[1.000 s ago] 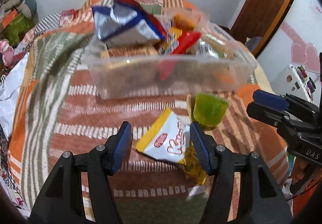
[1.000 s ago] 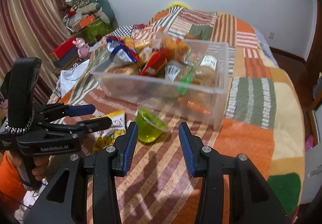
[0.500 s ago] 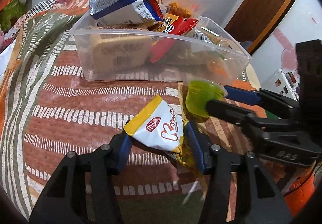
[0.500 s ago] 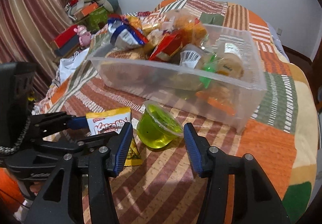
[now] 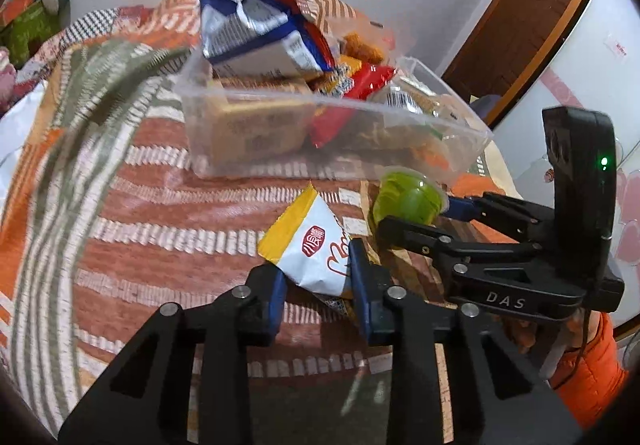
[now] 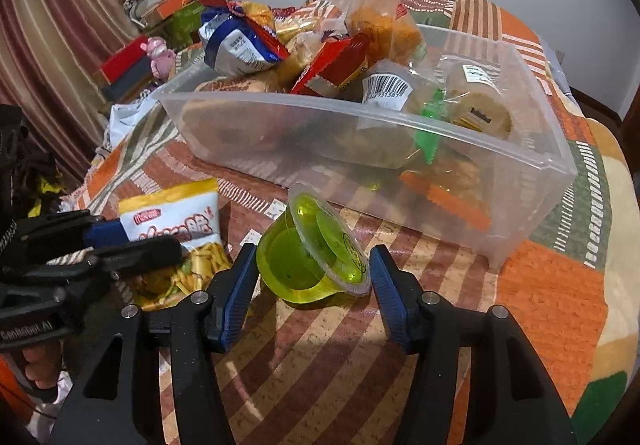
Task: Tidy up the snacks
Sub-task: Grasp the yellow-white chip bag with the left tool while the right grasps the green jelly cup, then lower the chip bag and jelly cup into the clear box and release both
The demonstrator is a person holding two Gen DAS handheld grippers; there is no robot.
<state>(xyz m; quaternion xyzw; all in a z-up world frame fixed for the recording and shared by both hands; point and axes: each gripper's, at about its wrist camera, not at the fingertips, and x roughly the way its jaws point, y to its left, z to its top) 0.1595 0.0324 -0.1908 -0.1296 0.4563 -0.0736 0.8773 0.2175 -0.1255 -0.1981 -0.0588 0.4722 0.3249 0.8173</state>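
Note:
A white and yellow snack packet lies on the striped blanket; my left gripper is shut on its near end. It also shows in the right wrist view. A green jelly cup lies tilted on the blanket between the fingers of my right gripper, which is open around it, with gaps on both sides. The cup also shows in the left wrist view. A clear plastic bin full of snacks stands just behind both; it shows in the left wrist view too.
The bin holds a blue and white bag, a red packet, and wrapped biscuits. Boxes and a pink toy sit beyond the bed's left edge. A brown door stands at the right.
My left gripper has closed on the snack packet. My right gripper has moved forward until its fingers sit on either side of the green jelly cup.

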